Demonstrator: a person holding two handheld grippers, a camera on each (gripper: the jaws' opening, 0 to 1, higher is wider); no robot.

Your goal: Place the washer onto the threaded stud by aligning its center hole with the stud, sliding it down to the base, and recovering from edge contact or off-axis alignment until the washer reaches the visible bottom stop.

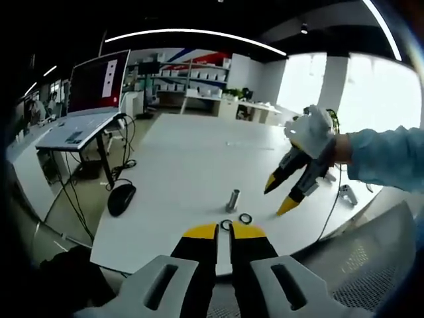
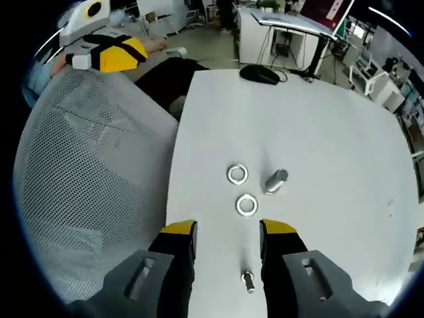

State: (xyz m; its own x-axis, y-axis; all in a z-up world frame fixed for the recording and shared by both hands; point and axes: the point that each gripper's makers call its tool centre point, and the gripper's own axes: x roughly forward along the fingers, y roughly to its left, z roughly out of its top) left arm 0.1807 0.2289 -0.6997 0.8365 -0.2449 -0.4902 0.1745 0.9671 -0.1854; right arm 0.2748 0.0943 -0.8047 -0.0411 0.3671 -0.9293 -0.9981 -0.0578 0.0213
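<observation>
Washers, two of them, lie flat on the white table (image 2: 311, 119) near its long edge beside the mesh chair back (image 2: 86, 172). In the right gripper view the nearer washer (image 2: 246, 205) sits just ahead of the right gripper (image 2: 228, 232), whose yellow-tipped jaws stand wide apart and grasp nothing; the farther washer (image 2: 237, 173) lies just beyond it. The threaded stud (image 2: 275, 180) stands just beside both, upright on the table, its long axis vertical and its flat top end tipped toward the camera. Neither washer is on it. A small bolt (image 2: 248, 281) lies between the right jaws, close to the camera; the left gripper view does not show this piece.

In the left gripper view the left gripper (image 1: 224, 232) hovers at the table edge with its jaws nearly together, only a thin gap between them and nothing held; one washer (image 1: 226, 224) shows right at the tips, the other (image 1: 246, 218) just beside. The stud (image 1: 233, 199) rises past them. A gloved hand (image 1: 315, 132) holds the right gripper (image 1: 281, 195) above the table. Further off are a computer mouse (image 1: 122, 199) and a laptop (image 1: 89, 99) on a stand.
</observation>
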